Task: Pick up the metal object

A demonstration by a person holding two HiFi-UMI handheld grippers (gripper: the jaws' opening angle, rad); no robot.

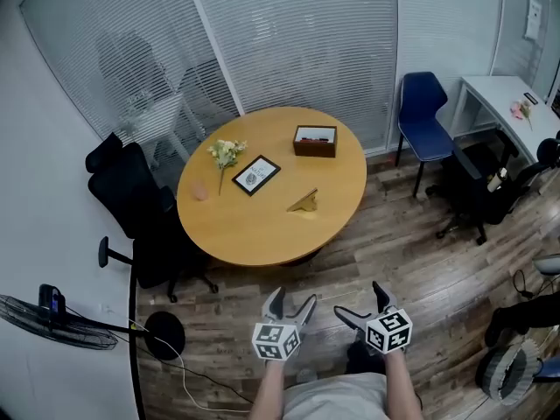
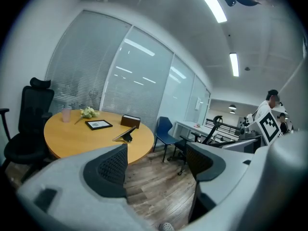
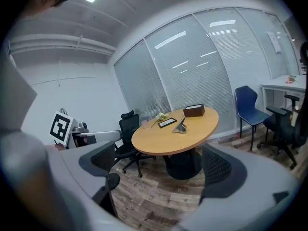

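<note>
A: Where is the metal object (image 1: 304, 202)?

B: It lies on the round table (image 1: 254, 234), a little to the right of the tabletop's middle, toward the edge nearest the person. It looks like a flat, tilted, gold-coloured piece. Nothing touches it.

A: And the two grippers?

B: Both are held low over the wooden floor (image 1: 420, 261), well apart from the table. The forearms come in from the bottom of the head view, side by side. The left gripper (image 1: 290, 303) and the right gripper (image 1: 360, 303) point toward the table and slightly downward.

A: Are they holding something?

B: No. In each gripper view the jaws stand wide apart, and between them only floor and the distant table are seen. Both are empty.

A: What else is on the tabletop?

B: A picture frame (image 1: 256, 175) near the middle, flowers (image 1: 227, 154) and a pink cup (image 1: 200, 191) by the left edge, and a wooden box (image 1: 315, 141) by the far edge. A black office chair (image 1: 131, 191) stands at the left edge, and a blue chair (image 1: 424, 116) stands to the right.
</note>
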